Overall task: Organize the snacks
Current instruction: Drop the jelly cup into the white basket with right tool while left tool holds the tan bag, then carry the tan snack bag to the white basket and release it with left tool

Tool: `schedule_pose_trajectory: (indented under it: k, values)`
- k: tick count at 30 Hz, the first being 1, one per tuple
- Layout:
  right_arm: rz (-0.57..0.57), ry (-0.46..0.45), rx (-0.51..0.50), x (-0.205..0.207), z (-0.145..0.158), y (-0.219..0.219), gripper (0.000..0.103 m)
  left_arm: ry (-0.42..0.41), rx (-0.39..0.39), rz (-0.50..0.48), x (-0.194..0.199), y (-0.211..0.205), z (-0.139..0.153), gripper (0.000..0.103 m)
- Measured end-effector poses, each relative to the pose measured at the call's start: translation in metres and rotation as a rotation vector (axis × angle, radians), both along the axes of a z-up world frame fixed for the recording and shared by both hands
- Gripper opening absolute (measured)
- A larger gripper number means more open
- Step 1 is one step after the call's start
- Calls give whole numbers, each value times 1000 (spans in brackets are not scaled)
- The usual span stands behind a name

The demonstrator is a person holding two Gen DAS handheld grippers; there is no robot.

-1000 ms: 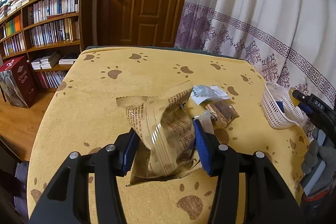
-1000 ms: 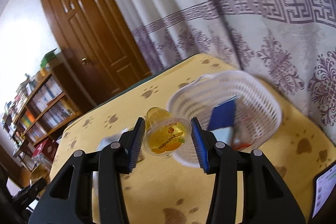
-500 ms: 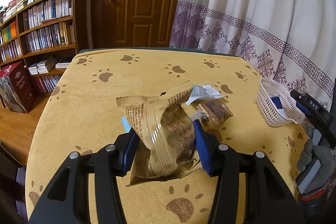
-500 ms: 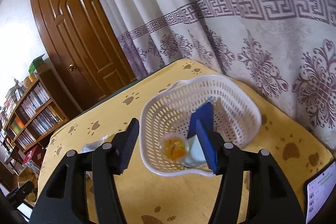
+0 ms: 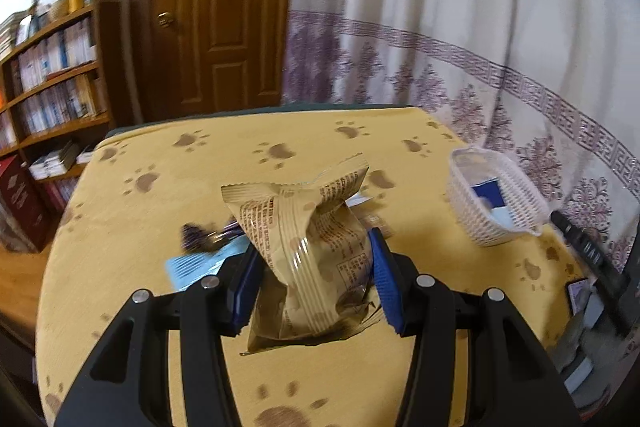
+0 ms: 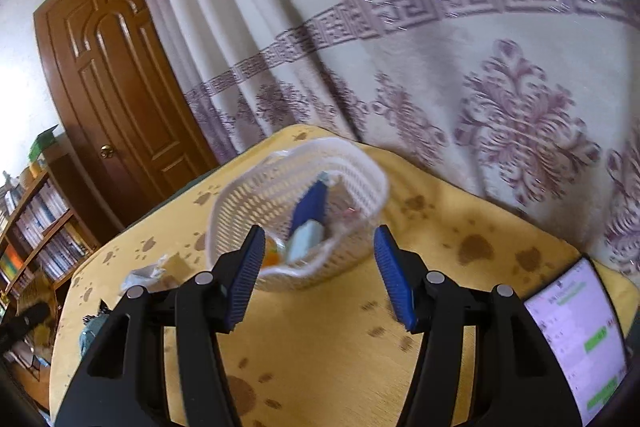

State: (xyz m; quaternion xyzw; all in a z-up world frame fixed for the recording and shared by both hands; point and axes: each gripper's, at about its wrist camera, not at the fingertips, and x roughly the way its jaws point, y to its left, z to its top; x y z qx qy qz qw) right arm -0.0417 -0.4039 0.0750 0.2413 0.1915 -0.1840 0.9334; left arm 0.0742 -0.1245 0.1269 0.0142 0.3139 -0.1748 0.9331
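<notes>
The left gripper has its jaws clenched on a tan snack bag, held upright above the middle of the paw-print counter. The right gripper hangs with jaws released and empty before the white basket near the counter's curtain-side edge, where a blue packet and an orange jelly cup lie inside. Loose wrappers lie on the counter behind the bag.
</notes>
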Motion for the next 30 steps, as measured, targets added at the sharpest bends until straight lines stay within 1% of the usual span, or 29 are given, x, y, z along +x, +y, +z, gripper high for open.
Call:
schedule_pose_trajectory:
  k: [5,9,14,17,20,24,30]
  values:
    - [-45,15,19,-14,-15,-4,59,-3,-19,-89,10,-43,6,51]
    - [-57,34,19,-14,-25,-4,59,-4,-40,-170,20,-84,10,51]
    - [-60,50,36,-14,-36,-4,59,-1,-72,-241,36,-131,12,51]
    - [-44,61,38,-12,-40,-2,59,5,-82,-271,44,-155,11,51]
    - [-40,61,17,-12,-40,1,59,7,-82,-299,51,-179,9,51]
    - [-33,65,14,-10,-41,4,59,22,-96,-330,62,-201,4,51]
    - [-33,66,5,-8,-41,5,59,74,-144,-355,80,-221,-8,52]
